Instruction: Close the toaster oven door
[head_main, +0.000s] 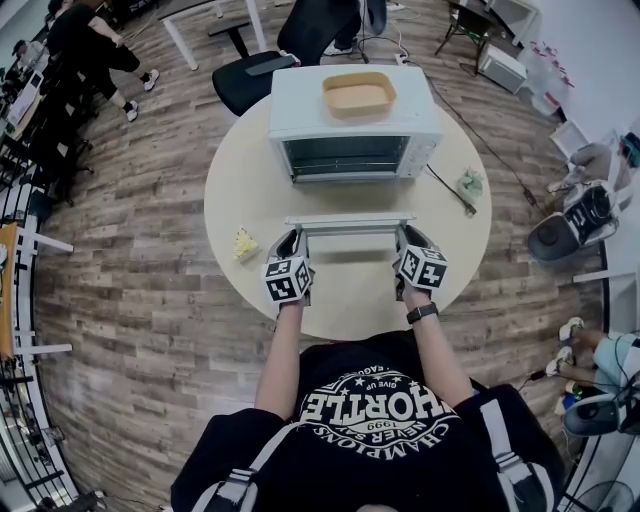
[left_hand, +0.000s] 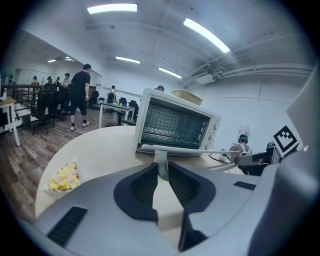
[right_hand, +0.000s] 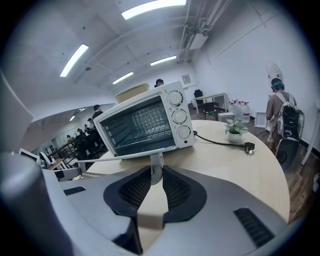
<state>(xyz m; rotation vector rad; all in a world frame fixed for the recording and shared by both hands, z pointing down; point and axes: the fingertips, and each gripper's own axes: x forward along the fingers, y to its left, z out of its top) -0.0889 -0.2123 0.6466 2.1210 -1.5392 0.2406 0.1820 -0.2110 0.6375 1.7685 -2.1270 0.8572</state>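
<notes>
A white toaster oven (head_main: 350, 125) stands at the back of the round table (head_main: 240, 190). Its glass door (head_main: 348, 222) lies folded down flat toward me, and the rack inside shows. My left gripper (head_main: 297, 240) is shut on the left post of the door handle (left_hand: 161, 159). My right gripper (head_main: 405, 240) is shut on the handle's right post (right_hand: 156, 167). In the left gripper view the oven (left_hand: 175, 125) sits just beyond the gripper (left_hand: 161, 172). In the right gripper view the oven (right_hand: 145, 122) with its three knobs fills the middle, behind the gripper (right_hand: 156, 175).
A tan tray (head_main: 358, 94) rests on top of the oven. A yellow snack bag (head_main: 244, 243) lies left of the door. At the right are a small potted plant (head_main: 470, 182) and a black cord with plug (right_hand: 247, 146). A black chair (head_main: 260, 70) stands behind the table, with people beyond.
</notes>
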